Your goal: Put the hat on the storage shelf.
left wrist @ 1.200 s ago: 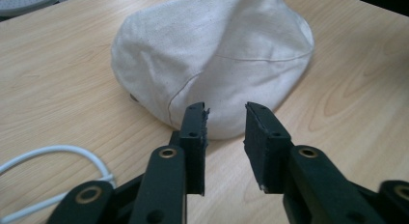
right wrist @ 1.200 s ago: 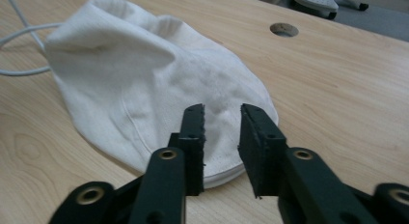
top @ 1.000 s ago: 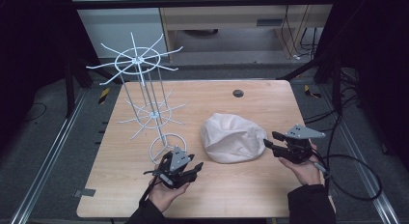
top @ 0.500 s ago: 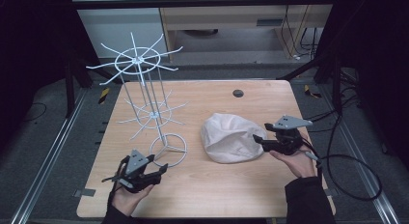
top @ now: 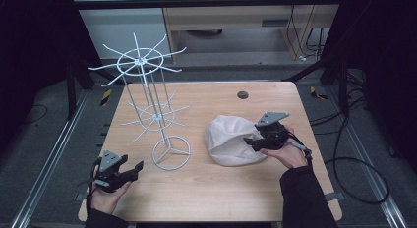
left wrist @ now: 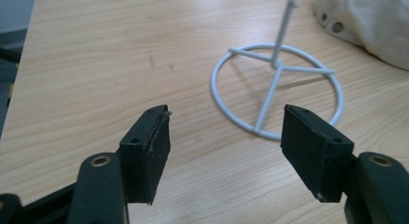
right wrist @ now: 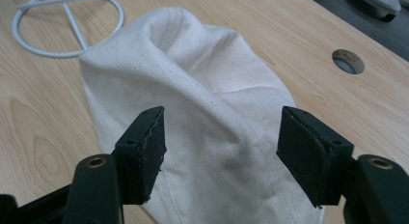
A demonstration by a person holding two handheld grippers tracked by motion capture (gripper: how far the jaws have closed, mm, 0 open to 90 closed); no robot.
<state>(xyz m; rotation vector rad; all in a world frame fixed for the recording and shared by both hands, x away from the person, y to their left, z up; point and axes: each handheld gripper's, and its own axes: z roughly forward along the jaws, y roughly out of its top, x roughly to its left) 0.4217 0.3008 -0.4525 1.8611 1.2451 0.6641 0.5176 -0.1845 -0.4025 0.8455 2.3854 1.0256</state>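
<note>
Left gripper [top: 129,170] pulled back from the stand [top: 170,153], jaws apart, empty. Right gripper [top: 252,140] moved in, jaws spread over the hat [top: 228,139]; grasp likely next.

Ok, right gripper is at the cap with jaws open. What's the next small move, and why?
Probably ease the right gripper forward and close on the raised fold of the white cap. Its jaws stand open on either side of that ridge, nothing held yet, and the left gripper sits open away from the rack's ring base.
</note>
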